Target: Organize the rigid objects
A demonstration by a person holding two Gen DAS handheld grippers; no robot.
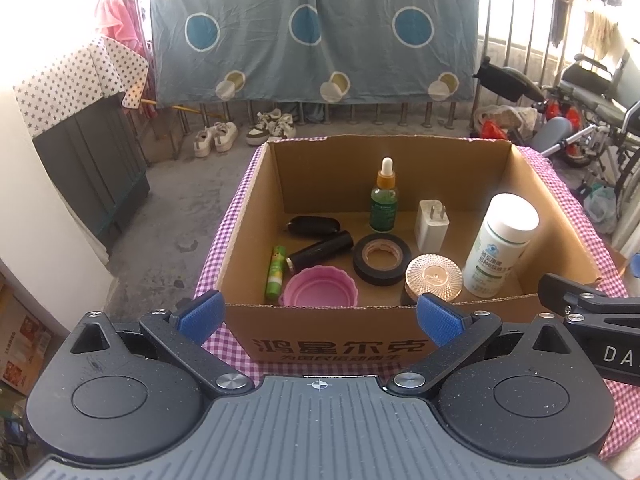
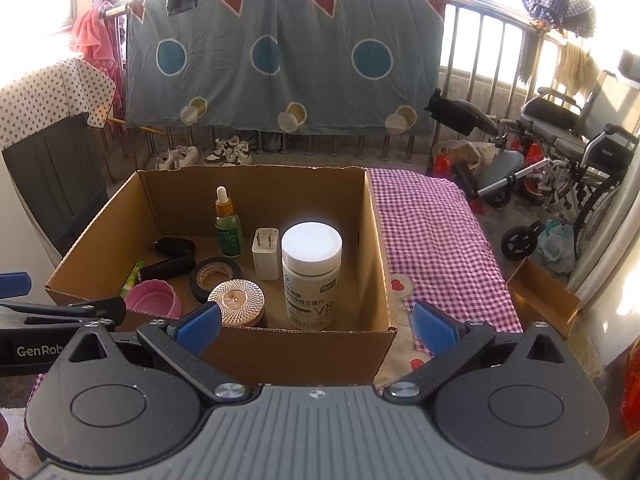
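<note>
i'm holding my left gripper (image 1: 320, 316) and right gripper (image 2: 316, 320) spread and empty before the cardboard box (image 1: 400, 346), its near wall blocking them; white bottle (image 2: 311, 276) inside right; only my right view is showing the wheelchair (image 2: 568, 152)

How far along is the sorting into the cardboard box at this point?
It looks nearly or fully done. The open brown cardboard box holds the white vitamin bottle, green dropper bottle, white plug adapter, black tape roll, pink ridged lid and others. The left gripper and right gripper are open and empty. Nothing loose shows on the purple checked cloth.
</note>
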